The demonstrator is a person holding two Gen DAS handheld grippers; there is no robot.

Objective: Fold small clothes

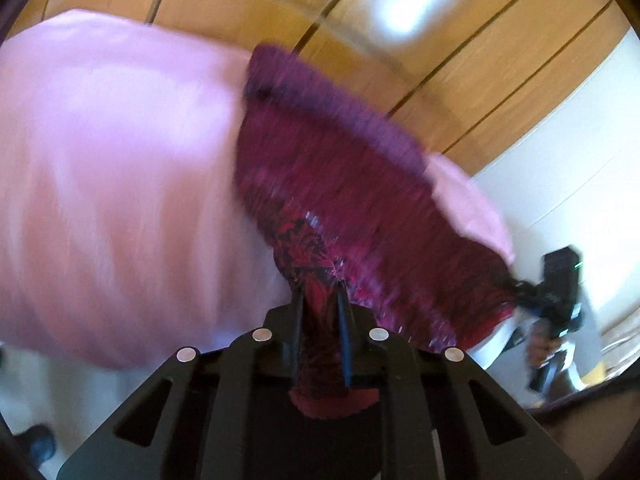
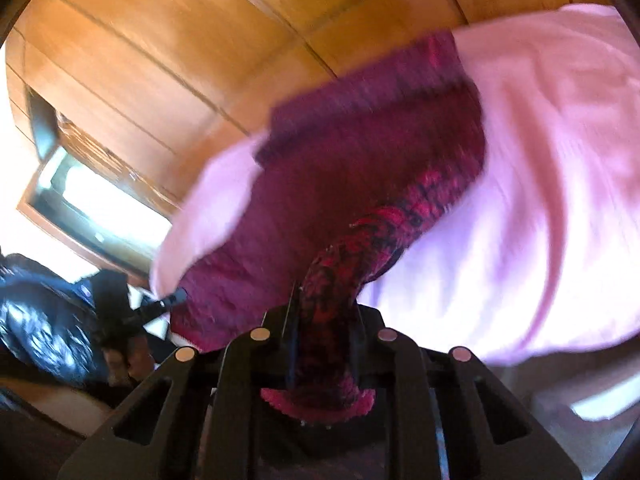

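Note:
A dark red patterned garment (image 1: pixel 340 184) hangs stretched in the air between both grippers, over a pink cloth surface (image 1: pixel 100 180). My left gripper (image 1: pixel 320 292) is shut on one bunched edge of the garment. My right gripper (image 2: pixel 320 300) is shut on another bunched edge of the garment (image 2: pixel 360 168). The right gripper also shows in the left wrist view (image 1: pixel 556 300), at the garment's far right corner. The left gripper shows in the right wrist view (image 2: pixel 132 304) at the garment's left corner. Both views are motion-blurred.
Wooden wardrobe panels (image 1: pixel 400 60) fill the background behind the pink cloth (image 2: pixel 560 180). A wood-framed opening or mirror (image 2: pixel 92 204) sits at left in the right wrist view. A dark patterned sleeve (image 2: pixel 40 320) is at lower left. A white wall (image 1: pixel 568 140) is at right.

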